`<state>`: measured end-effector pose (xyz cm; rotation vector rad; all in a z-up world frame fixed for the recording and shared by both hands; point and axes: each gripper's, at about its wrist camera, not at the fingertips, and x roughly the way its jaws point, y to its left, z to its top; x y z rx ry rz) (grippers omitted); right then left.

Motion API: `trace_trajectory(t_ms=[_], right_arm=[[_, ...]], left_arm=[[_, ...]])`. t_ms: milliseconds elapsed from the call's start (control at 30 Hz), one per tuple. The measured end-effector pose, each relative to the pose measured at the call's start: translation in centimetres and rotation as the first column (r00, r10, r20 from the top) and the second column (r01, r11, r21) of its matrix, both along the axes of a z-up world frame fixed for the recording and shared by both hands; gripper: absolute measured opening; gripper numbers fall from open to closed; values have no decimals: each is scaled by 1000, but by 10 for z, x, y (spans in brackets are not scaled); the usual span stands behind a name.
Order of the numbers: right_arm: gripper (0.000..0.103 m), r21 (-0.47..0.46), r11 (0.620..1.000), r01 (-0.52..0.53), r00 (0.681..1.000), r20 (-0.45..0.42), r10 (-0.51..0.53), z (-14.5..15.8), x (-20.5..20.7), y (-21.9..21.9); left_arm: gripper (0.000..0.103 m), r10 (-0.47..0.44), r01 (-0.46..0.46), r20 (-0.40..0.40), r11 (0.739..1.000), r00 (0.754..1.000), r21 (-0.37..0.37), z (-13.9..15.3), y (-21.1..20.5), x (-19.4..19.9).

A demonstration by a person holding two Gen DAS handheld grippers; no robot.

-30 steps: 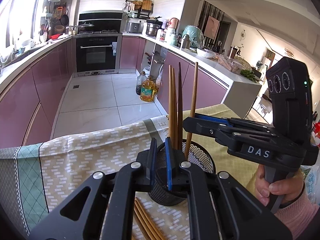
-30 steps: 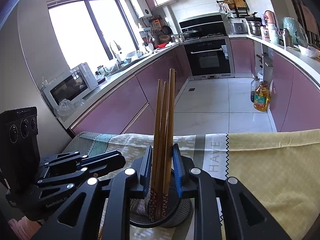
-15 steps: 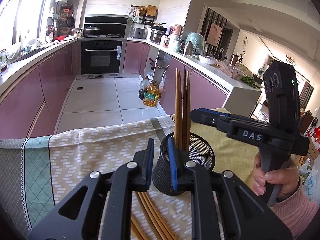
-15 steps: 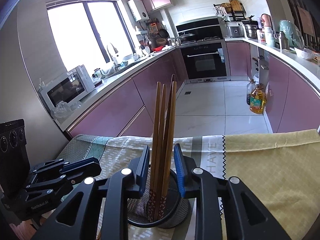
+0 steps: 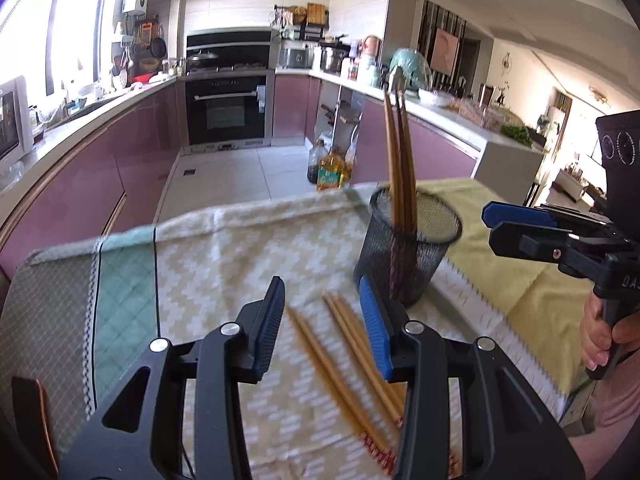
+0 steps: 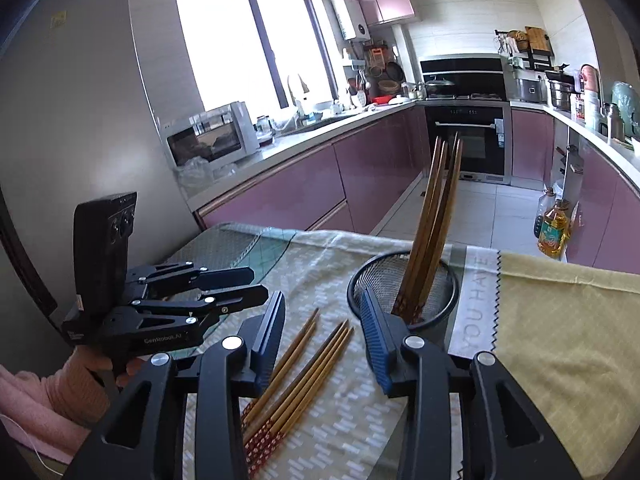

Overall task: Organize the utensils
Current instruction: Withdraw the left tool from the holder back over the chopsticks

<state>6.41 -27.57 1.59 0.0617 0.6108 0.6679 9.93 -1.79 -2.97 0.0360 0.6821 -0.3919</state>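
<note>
Both tongs [image 5: 322, 330] [image 6: 322, 338] gaping, chopsticks [image 6: 296, 372] btwn, holder [image 6: 402, 292] beside

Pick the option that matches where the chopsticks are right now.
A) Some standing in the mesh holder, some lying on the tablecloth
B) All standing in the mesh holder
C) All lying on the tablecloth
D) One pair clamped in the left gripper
A: several chopsticks stand in the mesh holder, more loose chopsticks lie on the tablecloth, and both the left gripper and right gripper are open and empty.
</note>
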Motion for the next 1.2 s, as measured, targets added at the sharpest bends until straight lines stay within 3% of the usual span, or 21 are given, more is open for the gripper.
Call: trace_trajectory(t_ms=[233, 400, 1200], right_arm=[[38, -67, 997, -22, 986, -165, 11, -63, -1, 23], [38, -107, 994, -25, 978, -211, 2, -84, -4, 33], [38, -205, 979, -21, 978, -207, -23, -101, -12, 54]], left_arm=[[39, 20, -16, -119, 999, 993, 33, -45, 7, -14], [39, 10, -6, -158, 1000, 987, 30, -57, 7, -21], [40, -8, 17, -199, 999, 980, 45, -75, -5, -30]])
